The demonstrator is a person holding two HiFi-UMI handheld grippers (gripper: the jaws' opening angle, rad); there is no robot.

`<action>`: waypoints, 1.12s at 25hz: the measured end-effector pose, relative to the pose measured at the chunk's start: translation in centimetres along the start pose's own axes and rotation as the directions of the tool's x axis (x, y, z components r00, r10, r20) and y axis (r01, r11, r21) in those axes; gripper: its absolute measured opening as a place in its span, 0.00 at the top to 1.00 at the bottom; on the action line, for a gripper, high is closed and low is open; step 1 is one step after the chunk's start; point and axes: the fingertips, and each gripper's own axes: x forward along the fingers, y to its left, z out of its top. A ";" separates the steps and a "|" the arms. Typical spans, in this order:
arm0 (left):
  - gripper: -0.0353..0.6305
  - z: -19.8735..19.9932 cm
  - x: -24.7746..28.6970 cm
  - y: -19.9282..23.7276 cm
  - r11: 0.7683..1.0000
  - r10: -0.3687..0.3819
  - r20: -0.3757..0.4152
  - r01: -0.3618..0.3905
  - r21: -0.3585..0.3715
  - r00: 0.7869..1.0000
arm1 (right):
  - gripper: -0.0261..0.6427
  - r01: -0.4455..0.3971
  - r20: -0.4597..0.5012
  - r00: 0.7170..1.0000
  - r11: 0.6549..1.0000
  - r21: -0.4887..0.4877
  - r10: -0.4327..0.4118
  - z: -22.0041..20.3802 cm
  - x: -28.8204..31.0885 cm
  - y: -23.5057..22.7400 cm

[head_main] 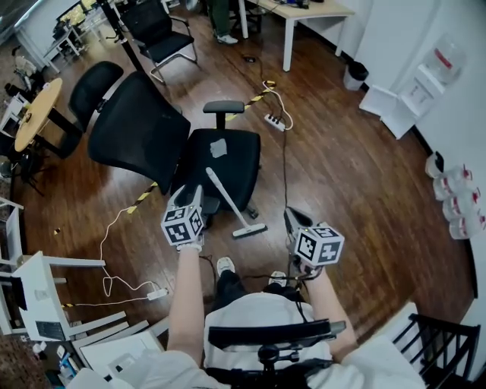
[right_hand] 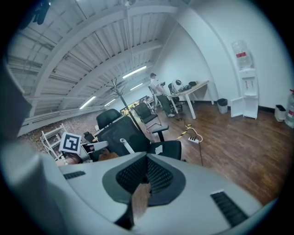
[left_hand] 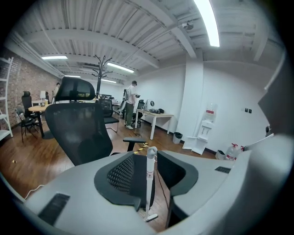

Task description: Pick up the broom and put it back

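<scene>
**A:** Broom (head_main: 228,201) first: where is it for you now?

**B:** It leans on the front of the black office chair (head_main: 220,159). Its head is on the floor just before the chair and the handle tip rests up on the seat. Your left gripper (head_main: 189,203) is at the chair's front edge, released, with the jaws apart. In the left gripper view the handle stands in the gap, but the pads do not press it. Your right gripper (right_hand: 147,158) is clenched on nothing, to the right of the chair.

**A:** What could go wrong from here?

**B:** I think the handle could slide. It only rests on the seat, so a push from one jaw before both pads close may tip it off. The chair probably rolls too, so if you lean on it, it may move away with the broom.

**A:** And the ground around?

**B:** It is a smooth wooden floor (head_main: 342,175), so the broom head may slip when you lift. A white cable (head_main: 114,254) lies left of the chair, a power strip (head_main: 274,121) lies behind it, and striped tape (head_main: 140,199) runs under it. Mind your feet there. Far behind the chair stands a white desk (head_main: 304,11).
</scene>
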 end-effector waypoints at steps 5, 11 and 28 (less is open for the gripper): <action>0.94 -0.7 -6.1 -2.5 0.999 0.021 0.069 -0.018 -0.045 0.997 | 0.94 -0.057 -0.026 0.998 0.998 -0.013 0.057 -1.3 -2.2 0.0; 0.94 -4.8 -11.9 -7.6 0.991 -0.078 0.045 0.083 -0.105 0.996 | 0.94 -0.135 -0.049 0.990 0.991 -0.024 0.134 -3.2 -2.2 1.4; 0.94 -4.6 -17.6 -8.3 0.962 -0.261 0.054 0.264 -0.064 0.964 | 0.94 -0.115 -0.020 0.993 0.990 -0.084 0.114 -7.5 -3.7 12.1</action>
